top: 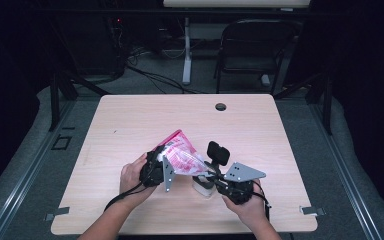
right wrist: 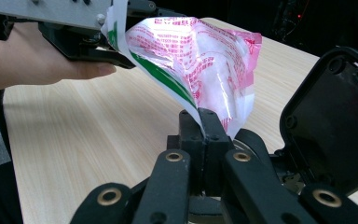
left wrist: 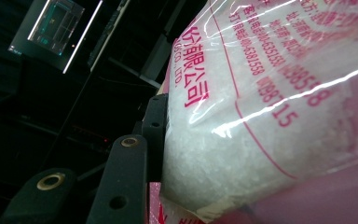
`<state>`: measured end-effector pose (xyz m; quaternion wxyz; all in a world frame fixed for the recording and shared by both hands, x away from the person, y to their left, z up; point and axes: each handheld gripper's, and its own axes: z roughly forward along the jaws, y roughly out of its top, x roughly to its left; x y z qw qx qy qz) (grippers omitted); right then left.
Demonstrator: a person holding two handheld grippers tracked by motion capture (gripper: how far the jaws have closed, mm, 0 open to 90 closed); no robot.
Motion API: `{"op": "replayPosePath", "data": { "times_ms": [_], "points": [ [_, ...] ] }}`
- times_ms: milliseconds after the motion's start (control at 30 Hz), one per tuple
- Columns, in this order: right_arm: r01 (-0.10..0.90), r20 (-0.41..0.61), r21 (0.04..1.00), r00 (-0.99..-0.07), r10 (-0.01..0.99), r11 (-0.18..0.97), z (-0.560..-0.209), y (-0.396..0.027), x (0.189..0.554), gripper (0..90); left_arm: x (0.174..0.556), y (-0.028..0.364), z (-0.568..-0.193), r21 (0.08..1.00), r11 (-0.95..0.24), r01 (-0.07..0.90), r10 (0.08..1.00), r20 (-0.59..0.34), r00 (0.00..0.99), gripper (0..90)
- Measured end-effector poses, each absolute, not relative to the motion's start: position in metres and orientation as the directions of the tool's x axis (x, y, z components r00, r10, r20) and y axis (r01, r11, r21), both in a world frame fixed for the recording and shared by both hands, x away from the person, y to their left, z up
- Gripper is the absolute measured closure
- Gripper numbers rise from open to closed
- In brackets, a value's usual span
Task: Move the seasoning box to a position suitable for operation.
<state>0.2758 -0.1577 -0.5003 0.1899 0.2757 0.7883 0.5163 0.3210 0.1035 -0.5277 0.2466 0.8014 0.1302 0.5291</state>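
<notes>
Right gripper view showed my right gripper [right wrist: 204, 122] pressed together on a thin corner of the bag [right wrist: 200, 60], which hung just ahead of its tips above the table [right wrist: 74, 135]. My left gripper [top: 156, 167] pinched the bag's far end — part-closed on its bulk. I judged the bag soft, slippery film, heavy with loose white grains, best held at its edges with 2 grips. Left gripper view revealed the grains and pink print up close; high view revealed a small container [top: 203, 186] beneath my right gripper.
</notes>
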Motion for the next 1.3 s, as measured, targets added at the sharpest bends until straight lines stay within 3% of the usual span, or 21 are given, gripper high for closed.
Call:
{"op": "replayPosePath", "data": {
  "times_ms": [1300],
  "points": [
    [0.268, -0.036, 0.892, -0.762, 0.647, 0.365, -0.512, -0.162, 0.281, 90.0, 0.314, 0.1, -0.527, 0.508, -0.859, -0.064, 0.45, 0.809, 0.377, 66.9]
  ]
}}
